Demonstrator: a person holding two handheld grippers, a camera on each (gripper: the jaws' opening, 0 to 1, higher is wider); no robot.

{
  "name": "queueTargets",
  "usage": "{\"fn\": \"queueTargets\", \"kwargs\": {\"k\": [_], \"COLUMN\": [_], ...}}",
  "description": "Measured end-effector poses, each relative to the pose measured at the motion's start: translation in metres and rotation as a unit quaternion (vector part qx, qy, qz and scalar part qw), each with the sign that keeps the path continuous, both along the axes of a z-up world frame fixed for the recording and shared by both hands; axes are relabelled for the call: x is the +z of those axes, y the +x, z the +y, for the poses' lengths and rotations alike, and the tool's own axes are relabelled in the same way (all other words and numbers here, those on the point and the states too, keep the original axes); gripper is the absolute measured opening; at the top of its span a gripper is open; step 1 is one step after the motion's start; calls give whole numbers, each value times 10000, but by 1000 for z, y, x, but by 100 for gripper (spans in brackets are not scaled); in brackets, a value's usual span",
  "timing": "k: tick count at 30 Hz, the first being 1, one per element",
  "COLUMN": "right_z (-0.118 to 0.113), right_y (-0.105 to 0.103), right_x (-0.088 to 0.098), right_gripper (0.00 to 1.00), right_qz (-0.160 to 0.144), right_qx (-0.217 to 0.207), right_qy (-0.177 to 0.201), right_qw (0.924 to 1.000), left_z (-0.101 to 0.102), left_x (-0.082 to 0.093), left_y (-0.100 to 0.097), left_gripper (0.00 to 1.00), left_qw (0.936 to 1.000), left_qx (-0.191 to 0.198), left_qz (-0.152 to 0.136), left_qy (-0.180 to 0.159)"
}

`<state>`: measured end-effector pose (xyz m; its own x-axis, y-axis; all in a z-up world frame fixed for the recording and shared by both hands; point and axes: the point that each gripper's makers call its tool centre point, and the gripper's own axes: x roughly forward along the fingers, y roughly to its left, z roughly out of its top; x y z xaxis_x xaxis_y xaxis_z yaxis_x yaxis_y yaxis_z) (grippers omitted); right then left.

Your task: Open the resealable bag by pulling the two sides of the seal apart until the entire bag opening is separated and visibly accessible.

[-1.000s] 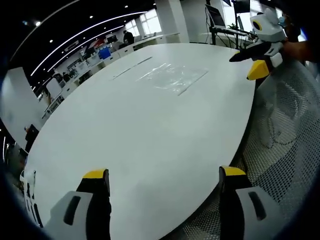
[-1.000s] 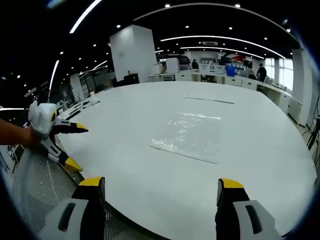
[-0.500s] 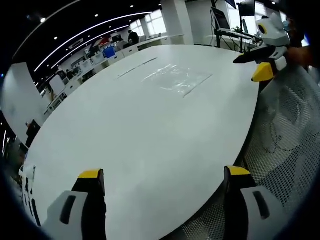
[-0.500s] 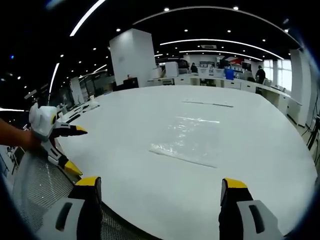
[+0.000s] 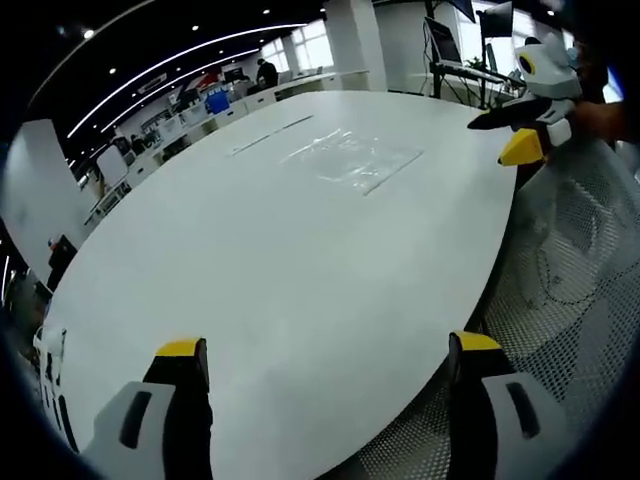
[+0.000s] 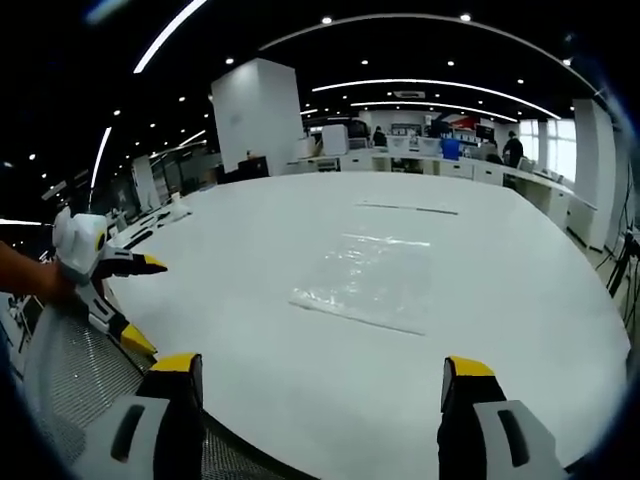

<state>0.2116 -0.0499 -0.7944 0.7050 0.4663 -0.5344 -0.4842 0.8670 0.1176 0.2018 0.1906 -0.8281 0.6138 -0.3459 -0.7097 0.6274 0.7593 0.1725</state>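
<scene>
A clear resealable bag lies flat on the big white table, its seal edge facing me; in the left gripper view the bag is far up the table. My left gripper is open over the table's near edge, nothing between its yellow-tipped jaws. My right gripper is open too, well short of the bag. The right gripper enters the left gripper view at upper right, held by a hand. The left gripper appears at the left of the right gripper view.
A thin clear strip lies on the table beyond the bag. A mesh chair back stands against the table's edge. Desks, monitors and people stand far behind in the office.
Both cameras drifted slightly; in the right gripper view the bag sits a little lower and closer. Bag lies unmoved and both grippers stay open.
</scene>
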Motion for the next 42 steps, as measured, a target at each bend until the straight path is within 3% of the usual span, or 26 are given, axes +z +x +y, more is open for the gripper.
{"fn": "queueTargets", "kwargs": {"k": [11,21,42], "right_z": [3,3,-1], "right_y": [-1,-3,-11], "right_x": [-4,-8,-23], "right_gripper": [99,90,75], "right_qz": [93,243,555], "right_qx": [117,144,314], "right_qy": [-57,-105,-563], "right_qw": [9999,9995,9964], "left_z": [0,-2,-9], "left_x": [0,1,3], "left_y": [1,0,-3], "left_gripper": [97,88,66], "left_qw": [10000,10000,9994], "left_qx": [-44,-96,-334], "left_qz": [-40,0,34], "left_qy": [60,-6,-113]}}
